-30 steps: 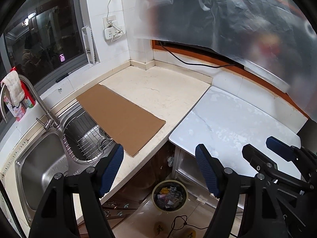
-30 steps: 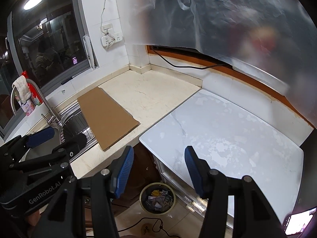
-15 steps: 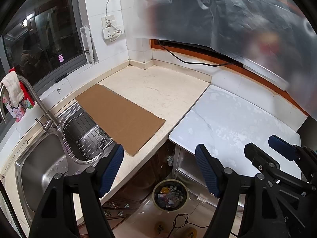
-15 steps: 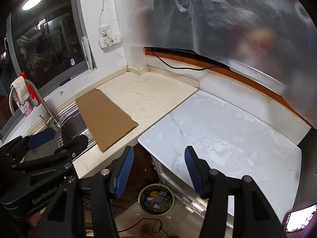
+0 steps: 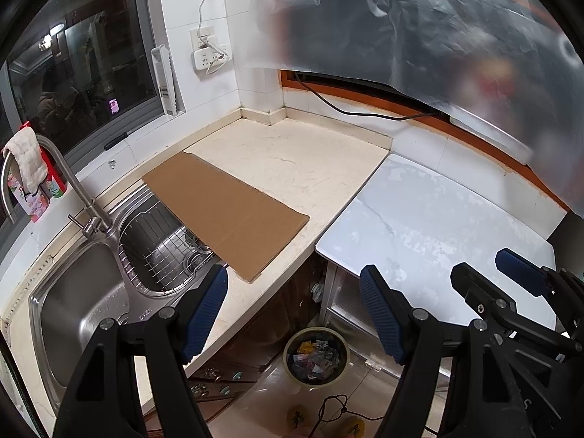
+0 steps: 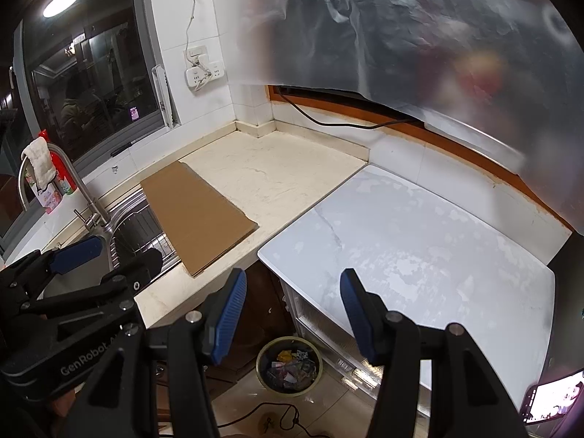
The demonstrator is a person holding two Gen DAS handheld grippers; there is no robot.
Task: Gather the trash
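Nothing has changed in the last second: your left gripper (image 5: 294, 310) and right gripper (image 6: 292, 315) hang released and empty above the waste bin (image 5: 317, 356) at lower centre, already holding trash; the counter (image 5: 292, 160) shows no loose trash; collecting looks done.

cardboard sheet (image 5: 226, 215) lies flat on beige counter (image 5: 292, 157).
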